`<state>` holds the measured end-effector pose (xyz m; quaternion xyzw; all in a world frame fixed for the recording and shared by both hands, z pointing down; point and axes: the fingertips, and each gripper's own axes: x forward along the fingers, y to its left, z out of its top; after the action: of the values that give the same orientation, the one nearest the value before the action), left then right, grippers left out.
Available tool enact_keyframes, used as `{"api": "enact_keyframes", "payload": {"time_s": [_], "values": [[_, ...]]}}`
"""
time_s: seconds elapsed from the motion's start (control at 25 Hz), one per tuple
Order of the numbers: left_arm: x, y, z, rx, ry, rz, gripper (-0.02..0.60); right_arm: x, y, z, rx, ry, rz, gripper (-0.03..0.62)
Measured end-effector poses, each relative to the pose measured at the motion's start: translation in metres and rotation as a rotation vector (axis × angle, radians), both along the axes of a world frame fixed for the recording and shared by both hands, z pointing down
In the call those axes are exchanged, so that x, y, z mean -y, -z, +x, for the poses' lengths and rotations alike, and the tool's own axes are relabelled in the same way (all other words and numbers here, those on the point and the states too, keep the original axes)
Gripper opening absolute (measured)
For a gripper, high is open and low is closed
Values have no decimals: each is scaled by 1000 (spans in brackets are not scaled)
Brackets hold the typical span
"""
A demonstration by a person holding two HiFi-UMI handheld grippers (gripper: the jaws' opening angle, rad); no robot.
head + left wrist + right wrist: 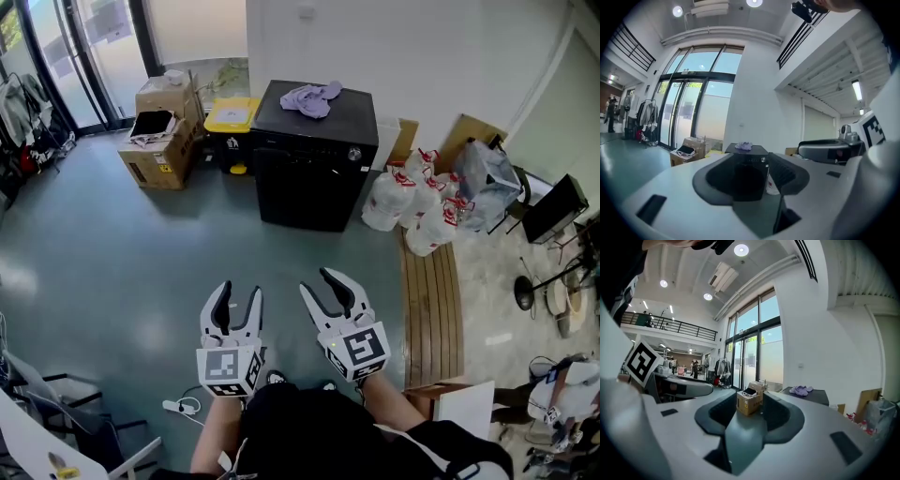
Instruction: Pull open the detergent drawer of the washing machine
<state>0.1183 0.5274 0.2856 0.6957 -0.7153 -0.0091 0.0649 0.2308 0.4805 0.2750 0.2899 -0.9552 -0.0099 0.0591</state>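
Grey floor reaches the washing machine, flanked by boxes and bags.

A black, box-shaped washing machine is recorded standing upright against the white wall, front flush, with a silver knob at its upper right. The detergent drawer cannot be distinguished.

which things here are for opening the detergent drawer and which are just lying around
For the job:
- washing machine
- left gripper, open and empty
- right gripper, open and empty

Just lying about:
- purple cloth on top of the machine
- cardboard boxes
- yellow-lidded bin
- white bags
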Motion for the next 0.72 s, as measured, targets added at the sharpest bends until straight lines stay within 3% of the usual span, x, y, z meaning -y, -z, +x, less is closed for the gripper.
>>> {"api": "enact_keyframes", "payload": {"time_s": [0.12, 0.32, 0.72], "values": [[2, -2, -15, -23, -51, 12, 243, 3, -7, -17, -12, -18, -4, 215], [8, -6, -34, -62, -108, 14, 249, 12, -16, -36, -34, -50, -31, 236], [36, -23, -55, -74, -100, -11, 249, 40, -34, -53, -52, -68, -59, 238]]}}
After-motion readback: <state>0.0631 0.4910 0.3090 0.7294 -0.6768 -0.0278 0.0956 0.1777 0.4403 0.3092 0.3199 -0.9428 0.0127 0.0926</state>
